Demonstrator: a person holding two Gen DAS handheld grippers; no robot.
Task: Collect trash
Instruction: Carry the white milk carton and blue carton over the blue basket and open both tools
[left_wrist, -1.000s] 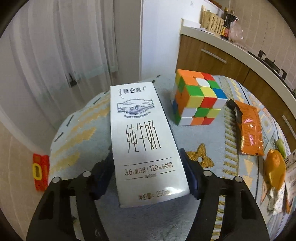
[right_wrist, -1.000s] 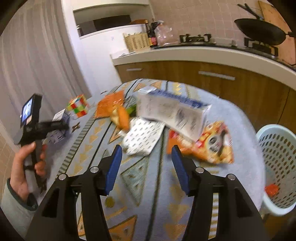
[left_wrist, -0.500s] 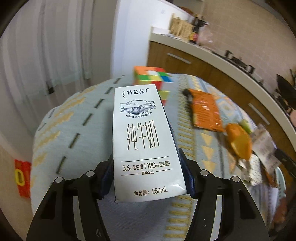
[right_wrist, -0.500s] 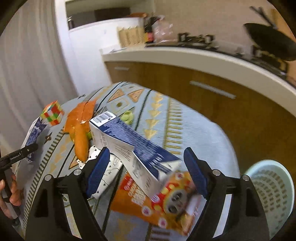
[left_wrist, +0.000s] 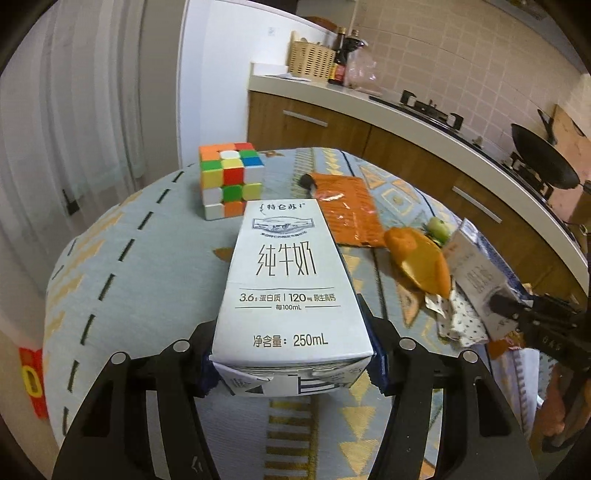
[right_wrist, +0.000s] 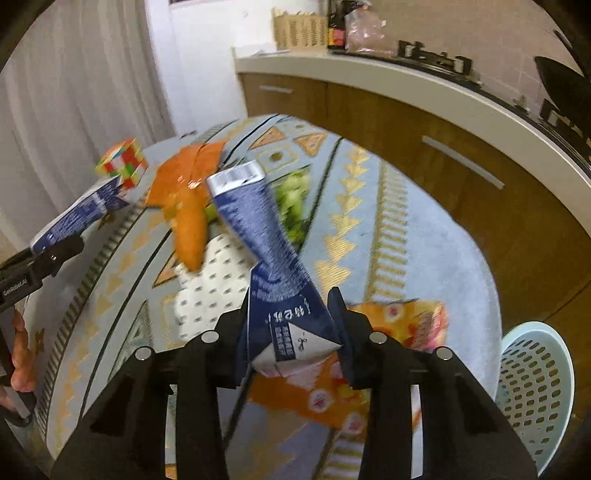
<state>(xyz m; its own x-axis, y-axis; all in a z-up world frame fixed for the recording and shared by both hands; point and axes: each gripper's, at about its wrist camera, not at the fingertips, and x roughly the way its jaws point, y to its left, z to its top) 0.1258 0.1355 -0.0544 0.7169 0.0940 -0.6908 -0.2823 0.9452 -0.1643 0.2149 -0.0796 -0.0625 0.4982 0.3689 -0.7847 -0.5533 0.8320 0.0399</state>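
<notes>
Your right tool (right_wrist: 291, 332) has just come in around the blue milk carton (right_wrist: 266, 236), which half a second ago stood between wide-open jaws; they are now closing on its folded end, and the carton sits tilted between the pads, lifted clear of the orange snack wrapper (right_wrist: 391, 325) beneath it. Whether the pads have fully bitten yet is hard to tell through the blur. Your left tool (left_wrist: 291, 354) has kept its clamp on the white milk carton (left_wrist: 288, 280) and carried it along the counter (left_wrist: 122, 258), so the puzzle cube (left_wrist: 231, 177) that was beside it a second ago now lies behind it toward the far edge. That puts two pieces of trash in hand at once, which I judge leaves both ready for the bin. The pale blue perforated basket (right_wrist: 535, 387) stands off the counter's near right edge, below its level; no trash shows in the part of its interior that is visible here. Still lying mid-counter are the flat orange packet (left_wrist: 347, 210), the orange peel (left_wrist: 417, 258), a dotted white wrapper (right_wrist: 210, 284) and something green (right_wrist: 291, 199), too blurred to name.
</notes>
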